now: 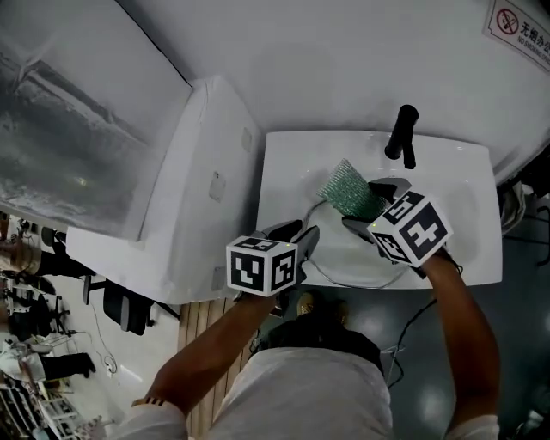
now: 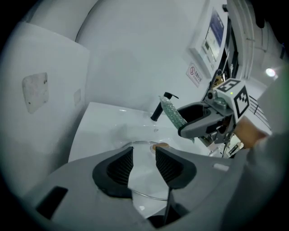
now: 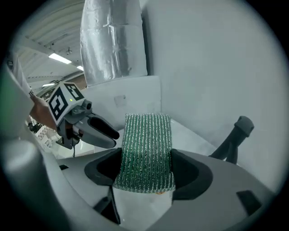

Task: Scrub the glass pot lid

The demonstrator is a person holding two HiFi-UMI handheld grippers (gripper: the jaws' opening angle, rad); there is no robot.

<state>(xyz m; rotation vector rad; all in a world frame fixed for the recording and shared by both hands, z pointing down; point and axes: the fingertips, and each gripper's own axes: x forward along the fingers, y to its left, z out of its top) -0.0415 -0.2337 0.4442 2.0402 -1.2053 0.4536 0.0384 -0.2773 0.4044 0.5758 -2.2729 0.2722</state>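
Note:
The glass pot lid lies in the white sink; only its thin rim shows in the head view. My left gripper hovers over the lid's left edge, jaws open with nothing between the pads. In the left gripper view the lid shows through the gap of that gripper, with a small brownish piece just beyond. My right gripper is shut on a green scrub sponge held up over the basin. In the right gripper view the sponge stands upright between the jaws of that gripper.
A black faucet stands at the sink's back edge. A white boxy cabinet adjoins the sink's left side, with a silvery duct beyond it. A warning sign hangs on the wall at the upper right.

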